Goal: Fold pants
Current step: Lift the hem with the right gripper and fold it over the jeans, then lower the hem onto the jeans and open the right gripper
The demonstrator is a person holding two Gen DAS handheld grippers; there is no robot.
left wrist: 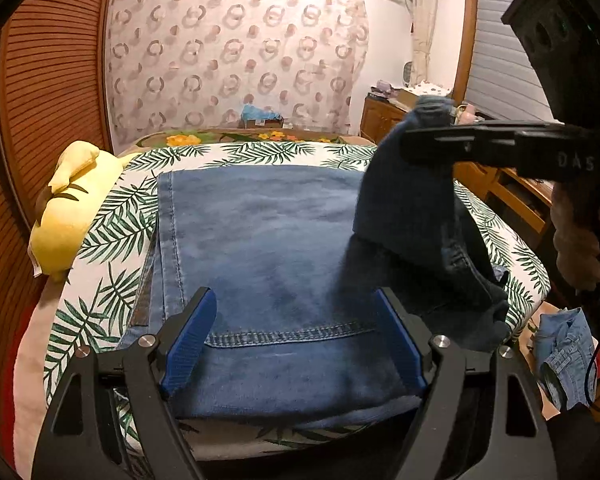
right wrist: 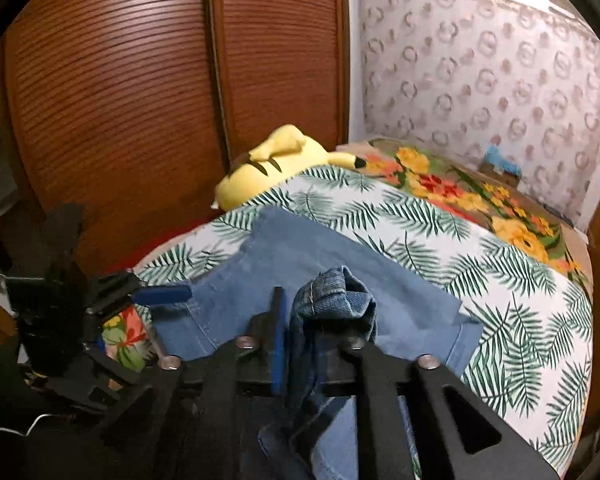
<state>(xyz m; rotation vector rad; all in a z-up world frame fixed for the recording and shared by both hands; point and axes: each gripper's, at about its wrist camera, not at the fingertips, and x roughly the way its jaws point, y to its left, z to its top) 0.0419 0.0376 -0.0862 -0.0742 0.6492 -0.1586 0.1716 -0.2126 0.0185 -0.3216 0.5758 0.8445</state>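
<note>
Blue jeans [left wrist: 260, 220] lie flat on a palm-leaf sheet [left wrist: 100, 240] covering the bed. My left gripper [left wrist: 293, 296] hovers open over the near end of the jeans, with its blue pads [left wrist: 188, 344] on either side of a stitched hem and nothing pinched. On the right, my right gripper [left wrist: 414, 136] holds a bunched corner of darker denim [left wrist: 404, 200] raised above the flat part. In the right wrist view that bunch [right wrist: 332, 288] sits between the fingers of the right gripper [right wrist: 320, 316]; it hides the right finger. The left gripper [right wrist: 156, 292] shows at the left edge of the jeans [right wrist: 300, 240].
A yellow plush toy [left wrist: 68, 208] lies at the bed's left edge, beside slatted wooden wardrobe doors [right wrist: 120, 100]. A floral blanket [right wrist: 480, 200] covers the far end of the bed. Wooden furniture [left wrist: 512, 200] and another denim garment [left wrist: 564, 356] are off the right side.
</note>
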